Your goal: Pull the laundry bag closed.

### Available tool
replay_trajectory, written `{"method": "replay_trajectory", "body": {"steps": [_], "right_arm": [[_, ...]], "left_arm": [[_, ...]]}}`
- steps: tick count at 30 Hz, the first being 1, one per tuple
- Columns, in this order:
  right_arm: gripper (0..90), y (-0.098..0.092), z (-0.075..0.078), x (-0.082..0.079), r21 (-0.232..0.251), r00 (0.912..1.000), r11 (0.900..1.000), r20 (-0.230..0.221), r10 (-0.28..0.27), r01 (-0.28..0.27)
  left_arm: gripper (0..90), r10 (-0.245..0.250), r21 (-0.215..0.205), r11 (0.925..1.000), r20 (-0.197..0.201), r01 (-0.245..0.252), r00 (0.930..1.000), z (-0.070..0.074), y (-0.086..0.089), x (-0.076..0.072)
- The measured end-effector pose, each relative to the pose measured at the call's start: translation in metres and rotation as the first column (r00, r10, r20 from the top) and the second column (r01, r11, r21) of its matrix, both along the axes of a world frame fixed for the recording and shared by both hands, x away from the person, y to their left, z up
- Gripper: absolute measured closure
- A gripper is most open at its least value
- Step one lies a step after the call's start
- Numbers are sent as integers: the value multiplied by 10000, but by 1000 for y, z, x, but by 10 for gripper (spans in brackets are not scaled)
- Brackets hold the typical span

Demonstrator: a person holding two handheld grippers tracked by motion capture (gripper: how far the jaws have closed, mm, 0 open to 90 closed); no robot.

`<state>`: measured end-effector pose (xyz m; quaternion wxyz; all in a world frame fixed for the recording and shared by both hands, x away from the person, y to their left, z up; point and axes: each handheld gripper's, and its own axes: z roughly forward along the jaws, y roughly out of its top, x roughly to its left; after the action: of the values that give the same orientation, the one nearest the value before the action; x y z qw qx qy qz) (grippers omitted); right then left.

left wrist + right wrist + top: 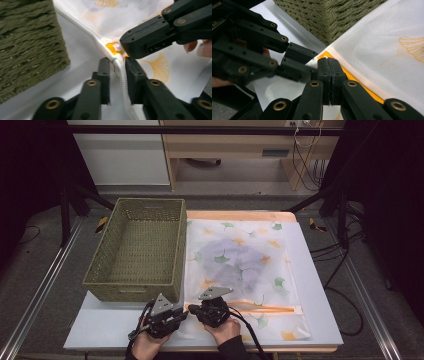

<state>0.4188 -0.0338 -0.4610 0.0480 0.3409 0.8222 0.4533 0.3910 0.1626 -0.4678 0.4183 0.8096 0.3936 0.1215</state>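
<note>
In the high view, the mesh laundry bag (240, 270) lies right of centre on the desk (320, 320), beside the woven basket (137, 250). In the left gripper view, the left gripper (117, 66) stands narrowly parted astride the bag's corded edge. In the right gripper view, the right gripper (329, 65) is clamped tight at the orange zipper (357, 82) end.

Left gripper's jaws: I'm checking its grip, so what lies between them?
In the left gripper view, the laundry bag's white corded edge runs between the jaws of the left gripper.
</note>
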Motion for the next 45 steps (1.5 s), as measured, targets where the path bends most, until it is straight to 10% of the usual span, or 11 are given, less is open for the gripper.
{"method": "replay_trajectory", "body": {"steps": [26,45], "right_arm": [[897,-8,-8,-3,860,9985,9949,-177,-521,534],[897,-27,-16,-4,82,9848,9850,-250,-1720,1722]], "left_arm": [[877,348,77,9994,224,-350,9991,4,-2,-5],[879,435,-14,9991,390,-435,9983,7,4,-6]]}}
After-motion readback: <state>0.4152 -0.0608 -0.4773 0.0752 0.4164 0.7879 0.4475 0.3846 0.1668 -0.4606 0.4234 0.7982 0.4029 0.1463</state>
